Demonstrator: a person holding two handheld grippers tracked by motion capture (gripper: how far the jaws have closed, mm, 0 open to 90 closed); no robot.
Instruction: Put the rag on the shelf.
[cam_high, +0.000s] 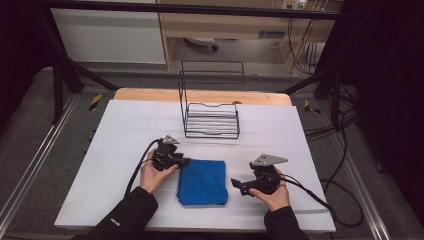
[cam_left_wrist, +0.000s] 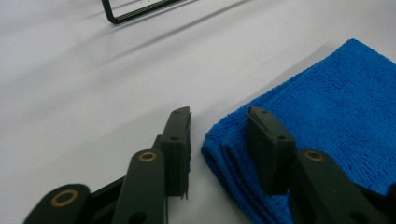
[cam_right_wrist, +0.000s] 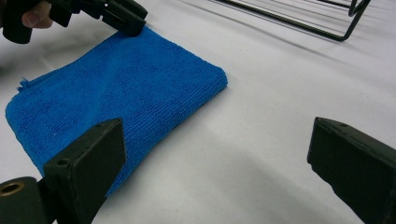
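A folded blue cloth (cam_high: 202, 182) lies flat on the white table top (cam_high: 125, 130), near its front edge. My left gripper (cam_high: 186, 161) is at the cloth's far left corner. In the left gripper view its jaws (cam_left_wrist: 218, 114) straddle that corner of the cloth (cam_left_wrist: 327, 102): one pad rests on the table, the other on the fabric, with a gap between them. My right gripper (cam_high: 234, 184) stands open just right of the cloth, its jaws (cam_right_wrist: 215, 126) wide apart over bare table. The right gripper view shows the cloth (cam_right_wrist: 116, 84) with the left gripper (cam_right_wrist: 133, 23) at its far corner.
A black wire rack (cam_high: 211, 120) stands behind the cloth at mid table, its base showing in both gripper views (cam_left_wrist: 135, 14) (cam_right_wrist: 299, 21). Black cables trail from both grippers. A dark frame and a wooden edge border the table's far side.
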